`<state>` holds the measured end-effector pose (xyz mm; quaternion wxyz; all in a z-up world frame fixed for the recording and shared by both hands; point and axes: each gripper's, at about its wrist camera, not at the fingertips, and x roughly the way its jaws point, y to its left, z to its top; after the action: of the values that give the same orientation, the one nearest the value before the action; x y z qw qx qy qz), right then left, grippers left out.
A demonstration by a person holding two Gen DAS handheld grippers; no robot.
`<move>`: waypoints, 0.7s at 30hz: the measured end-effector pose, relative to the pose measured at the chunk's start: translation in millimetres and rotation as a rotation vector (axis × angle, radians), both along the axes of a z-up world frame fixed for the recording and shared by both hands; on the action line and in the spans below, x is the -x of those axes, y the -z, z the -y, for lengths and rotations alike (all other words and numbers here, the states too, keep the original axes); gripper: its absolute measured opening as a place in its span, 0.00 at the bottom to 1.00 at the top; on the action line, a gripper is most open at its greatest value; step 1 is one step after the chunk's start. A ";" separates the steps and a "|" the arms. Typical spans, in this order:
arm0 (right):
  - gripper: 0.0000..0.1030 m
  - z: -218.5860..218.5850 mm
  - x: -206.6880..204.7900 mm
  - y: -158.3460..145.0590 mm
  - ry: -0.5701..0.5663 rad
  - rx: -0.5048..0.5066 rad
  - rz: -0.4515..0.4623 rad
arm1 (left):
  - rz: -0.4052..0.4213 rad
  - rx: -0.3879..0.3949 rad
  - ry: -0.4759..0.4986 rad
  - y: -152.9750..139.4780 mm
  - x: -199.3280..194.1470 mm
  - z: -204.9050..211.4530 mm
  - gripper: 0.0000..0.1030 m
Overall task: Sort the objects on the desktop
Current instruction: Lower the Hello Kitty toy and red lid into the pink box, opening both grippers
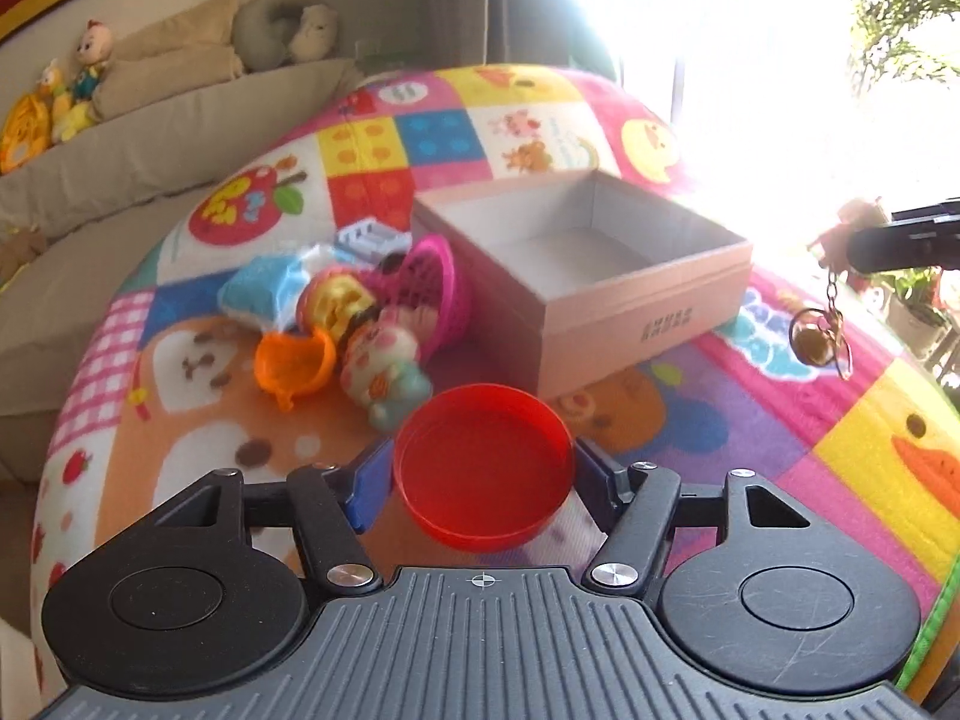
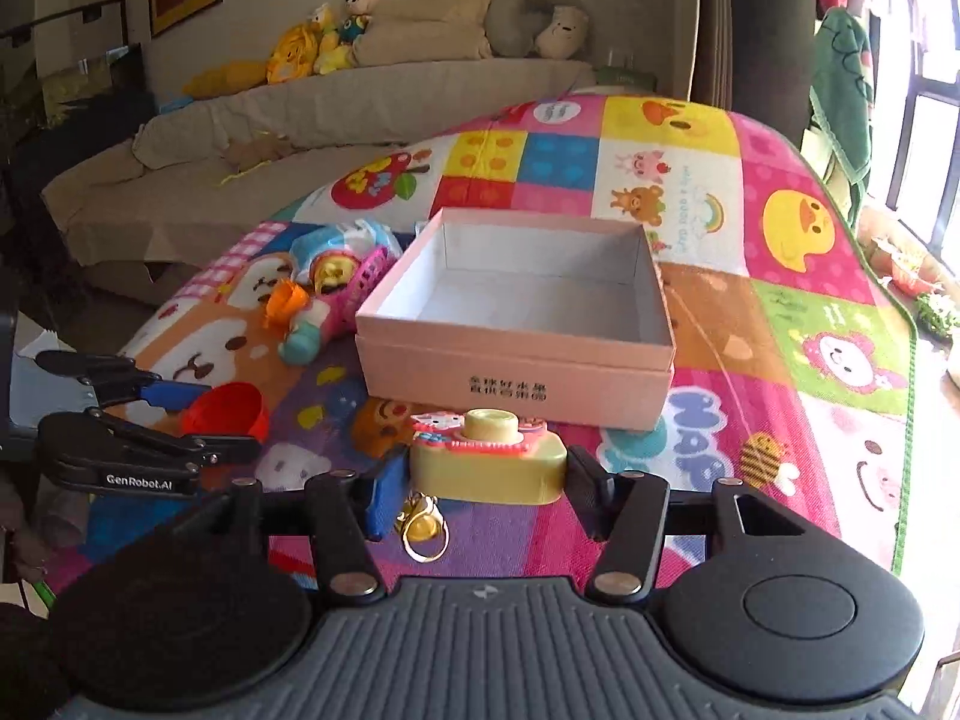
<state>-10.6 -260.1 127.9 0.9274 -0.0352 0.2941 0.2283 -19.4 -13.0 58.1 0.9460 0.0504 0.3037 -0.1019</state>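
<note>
My left gripper [image 1: 482,475] is shut on a red round lid [image 1: 480,498], held above the colourful play mat [image 1: 750,438]. The right wrist view shows the same gripper [image 2: 201,420] and lid [image 2: 228,411] at the left. My right gripper [image 2: 483,483] is shut on a yellow toy camera [image 2: 489,462], and a gold bell keychain [image 2: 423,525] dangles under it. An open pink cardboard box [image 2: 516,381] stands just beyond the camera, with nothing inside. In the left wrist view the box [image 1: 636,312] is ahead, and the bell [image 1: 816,336] hangs at the right.
A pile of toys lies left of the box: a pink basket [image 1: 441,291], an orange cup [image 1: 294,363], a doll figure [image 1: 384,366] and a blue packet [image 1: 264,291]. A beige sofa [image 2: 300,120] with plush toys runs behind. Bright windows lie to the right.
</note>
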 end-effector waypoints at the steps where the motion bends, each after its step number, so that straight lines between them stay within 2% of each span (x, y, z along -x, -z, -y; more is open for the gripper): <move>1: 0.54 6.7 -2.8 -15.7 0.023 -0.031 0.036 | 0.040 0.001 0.018 -10.6 -5.0 6.2 0.67; 3: 0.54 16.3 -12.7 -41.3 0.071 -0.076 0.101 | 0.108 0.004 0.055 -27.4 -17.3 19.9 0.67; 6: 0.54 15.7 -37.6 -61.2 0.143 -0.062 0.175 | 0.181 -0.010 0.087 -34.7 -45.6 41.2 0.67; 11: 0.54 -6.4 -107.8 -50.6 0.153 -0.069 0.095 | 0.166 -0.015 0.062 -23.3 -113.3 63.0 0.68; 13: 0.54 -19.9 -137.6 -41.3 0.158 -0.080 0.076 | 0.158 -0.038 0.027 -19.5 -127.2 60.6 0.74; 15: 0.54 -31.0 -159.9 -32.1 0.167 -0.063 0.059 | 0.158 -0.022 0.015 -21.0 -120.2 48.1 0.83; 16: 0.54 -35.2 -166.8 -25.5 0.179 -0.050 0.053 | 0.166 -0.010 0.020 -21.1 -112.5 41.6 0.93; 18: 0.59 -39.0 -169.7 -12.7 0.192 -0.015 0.052 | 0.178 -0.013 0.017 -18.5 -89.8 26.1 0.95; 21: 0.63 -36.9 -166.2 11.9 0.223 0.036 0.022 | 0.137 -0.009 -0.007 -5.0 -65.5 6.5 0.95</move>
<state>155.6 -223.1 116.1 0.9495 -0.0213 0.2900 0.1178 46.1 -19.5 63.1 0.9647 0.0603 0.2388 -0.0936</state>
